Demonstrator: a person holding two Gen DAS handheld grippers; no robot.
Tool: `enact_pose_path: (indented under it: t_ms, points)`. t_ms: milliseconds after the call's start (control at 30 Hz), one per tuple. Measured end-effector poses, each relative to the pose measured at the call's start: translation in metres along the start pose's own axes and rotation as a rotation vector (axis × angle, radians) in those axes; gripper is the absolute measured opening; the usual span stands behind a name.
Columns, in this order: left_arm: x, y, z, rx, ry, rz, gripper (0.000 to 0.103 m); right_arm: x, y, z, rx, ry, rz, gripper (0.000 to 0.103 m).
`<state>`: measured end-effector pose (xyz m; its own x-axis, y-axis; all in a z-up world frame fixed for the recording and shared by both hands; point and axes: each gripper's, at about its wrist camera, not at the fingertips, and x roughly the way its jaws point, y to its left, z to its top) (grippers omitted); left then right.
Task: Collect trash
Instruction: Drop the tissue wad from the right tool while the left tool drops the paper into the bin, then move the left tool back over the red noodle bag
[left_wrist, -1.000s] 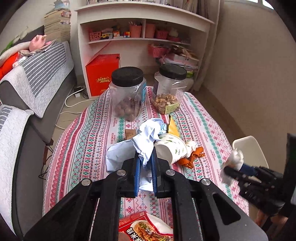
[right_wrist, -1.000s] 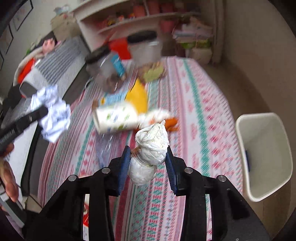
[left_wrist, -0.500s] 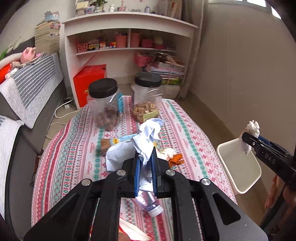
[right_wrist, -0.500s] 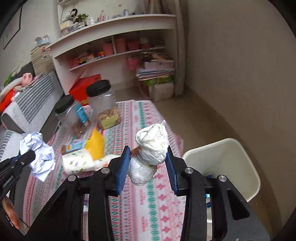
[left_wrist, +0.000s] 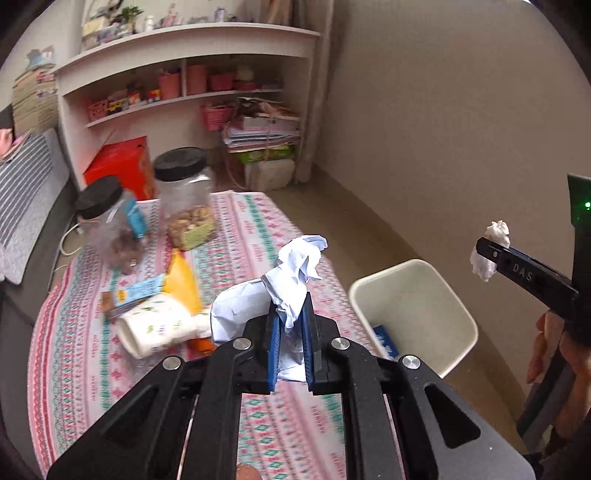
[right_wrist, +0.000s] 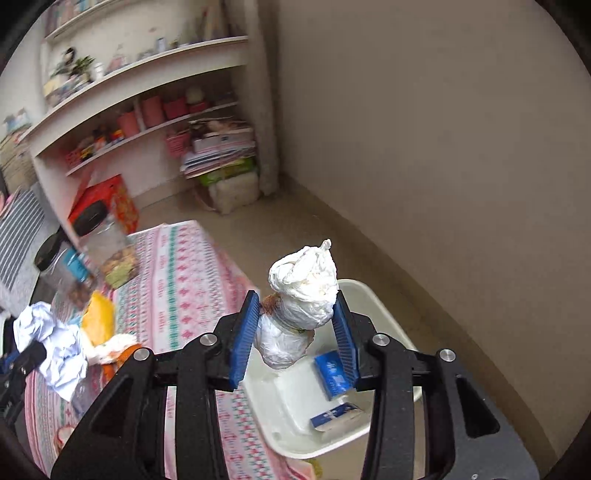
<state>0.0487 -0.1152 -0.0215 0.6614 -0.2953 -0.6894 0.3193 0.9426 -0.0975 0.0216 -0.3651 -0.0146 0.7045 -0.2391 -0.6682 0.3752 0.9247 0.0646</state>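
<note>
Patterned cloth in pink and green covers the surface (left_wrist: 236, 236) below and to the left of your left fingers, and a white shelf unit (left_wrist: 184, 55) stands against the wall far ahead of them.

Your left gripper (left_wrist: 290, 328) has its fingers pressed narrow on a crumpled pale-blue paper wad (left_wrist: 291, 273), which sticks up past the fingertips and bulges out to their left. Ahead and left of those fingers, on the cloth, lie a tipped paper cup (left_wrist: 159, 325), a yellow wrapper (left_wrist: 181, 280) and a blue snack packet (left_wrist: 136, 291); farther ahead stand two black-lidded clear jars (left_wrist: 184, 195).

Your right gripper (right_wrist: 295, 328) is opening its fingers. A white tissue ball (right_wrist: 301, 295) sits between the blue pads (right_wrist: 243, 332); the right pad looks to be against it and a gap shows at the left pad, though I cannot tell whether the grip is fully released. Directly below and just beyond these fingers is the white trash bin (right_wrist: 380, 306), on the floor beside the surface's edge, with two blue-and-white packets (right_wrist: 332, 369) lying at its bottom. From the left wrist view the same bin (left_wrist: 458, 314) sits to the right of your left fingers, and the right gripper (left_wrist: 487, 251) hangs above and to the right of it, a hand (left_wrist: 554, 347) on its handle.
</note>
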Motion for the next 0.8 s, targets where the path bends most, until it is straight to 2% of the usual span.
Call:
enact_pose_path:
  t_ms: [67, 267, 467, 633, 700, 767, 800]
  points:
    - [0.009, -0.022, 0.004, 0.013, 0.011, -0.026, 0.011, -0.003, -0.024, 0.003, 0.066, -0.013, -0.036, 0.067]
    - [0.035, -0.084, 0.003, 0.056, 0.055, -0.1, 0.011, -0.016, -0.084, 0.007, 0.243, -0.053, -0.089, 0.084]
    - [0.057, -0.133, 0.0, 0.1, 0.089, -0.128, 0.011, -0.027, -0.105, 0.004, 0.298, -0.089, -0.137, 0.088]
    - [0.073, -0.156, 0.0, 0.109, 0.107, -0.134, 0.013, -0.033, -0.109, 0.007, 0.304, -0.121, -0.155, 0.09]
    - [0.079, -0.16, 0.0, 0.108, 0.122, -0.136, 0.02, -0.036, -0.11, 0.007, 0.309, -0.136, -0.162, 0.091]
    - [0.081, -0.161, -0.002, 0.099, 0.127, -0.135, 0.055, -0.037, -0.11, 0.007, 0.307, -0.153, -0.176, 0.096]
    - [0.079, -0.159, -0.003, 0.085, 0.114, -0.128, 0.06, -0.038, -0.111, 0.007, 0.3, -0.159, -0.182, 0.096]
